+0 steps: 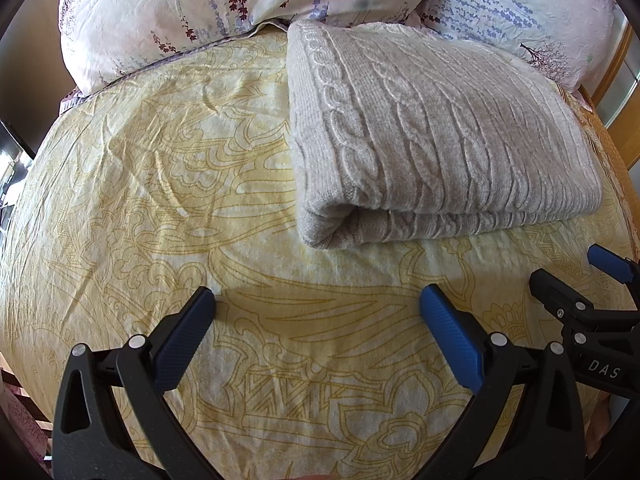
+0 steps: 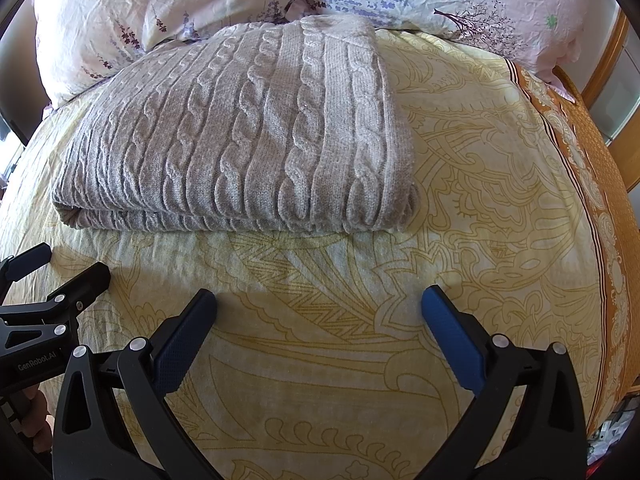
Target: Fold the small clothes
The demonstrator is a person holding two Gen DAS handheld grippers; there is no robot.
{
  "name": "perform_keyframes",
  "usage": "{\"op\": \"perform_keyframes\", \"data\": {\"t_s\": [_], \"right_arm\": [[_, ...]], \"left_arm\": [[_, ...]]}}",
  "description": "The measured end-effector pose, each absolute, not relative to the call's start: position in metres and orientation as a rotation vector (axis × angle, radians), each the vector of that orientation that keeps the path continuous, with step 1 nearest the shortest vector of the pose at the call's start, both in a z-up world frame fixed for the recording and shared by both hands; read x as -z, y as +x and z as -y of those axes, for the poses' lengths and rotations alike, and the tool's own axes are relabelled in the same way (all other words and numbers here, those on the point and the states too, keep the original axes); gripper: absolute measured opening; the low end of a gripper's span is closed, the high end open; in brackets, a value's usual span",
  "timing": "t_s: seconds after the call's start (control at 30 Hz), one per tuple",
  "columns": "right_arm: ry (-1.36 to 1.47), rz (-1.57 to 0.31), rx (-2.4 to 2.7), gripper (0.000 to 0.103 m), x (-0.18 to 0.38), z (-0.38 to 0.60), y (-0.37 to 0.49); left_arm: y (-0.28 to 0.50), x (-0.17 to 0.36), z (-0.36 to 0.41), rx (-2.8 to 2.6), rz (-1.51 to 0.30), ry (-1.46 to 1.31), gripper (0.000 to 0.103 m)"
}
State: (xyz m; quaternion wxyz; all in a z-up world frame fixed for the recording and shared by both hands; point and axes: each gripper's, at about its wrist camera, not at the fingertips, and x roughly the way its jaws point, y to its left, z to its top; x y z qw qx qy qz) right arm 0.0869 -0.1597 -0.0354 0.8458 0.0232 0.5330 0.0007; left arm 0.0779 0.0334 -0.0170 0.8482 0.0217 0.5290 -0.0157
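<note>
1. Left wrist view: folded knit sweater [image 1: 436, 136] lies far right on the bedsheet [image 1: 160, 184], folded edge nearest; bare sheet left and near. Left gripper [image 1: 318, 306] spread wide, empty, low over the sheet.
2. Right wrist view: sweater [image 2: 240, 128] far left, sheet [image 2: 480, 200] bare on the right. Right gripper [image 2: 319, 306] spread wide, empty.

1. A bedroom in a home is shown: a bed [image 1: 160, 184] covered by a yellow patterned sheet [image 2: 460, 184] is spread beneath and ahead of the tool.
2. Two floral pillows [image 1: 192, 12] are seen at the far end.
3. A wooden bed frame [image 2: 608, 52] is glimpsed far right.
</note>
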Motion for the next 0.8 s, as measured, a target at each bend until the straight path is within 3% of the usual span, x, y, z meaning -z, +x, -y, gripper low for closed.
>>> {"op": "perform_keyframes", "data": {"t_s": [0.8], "right_arm": [[0.05,-1.124,0.0,0.102,0.0351,0.1595,0.0872]], "left_arm": [[0.0812,0.0187,-0.0347,0.037,-1.137,0.048,0.101]]}}
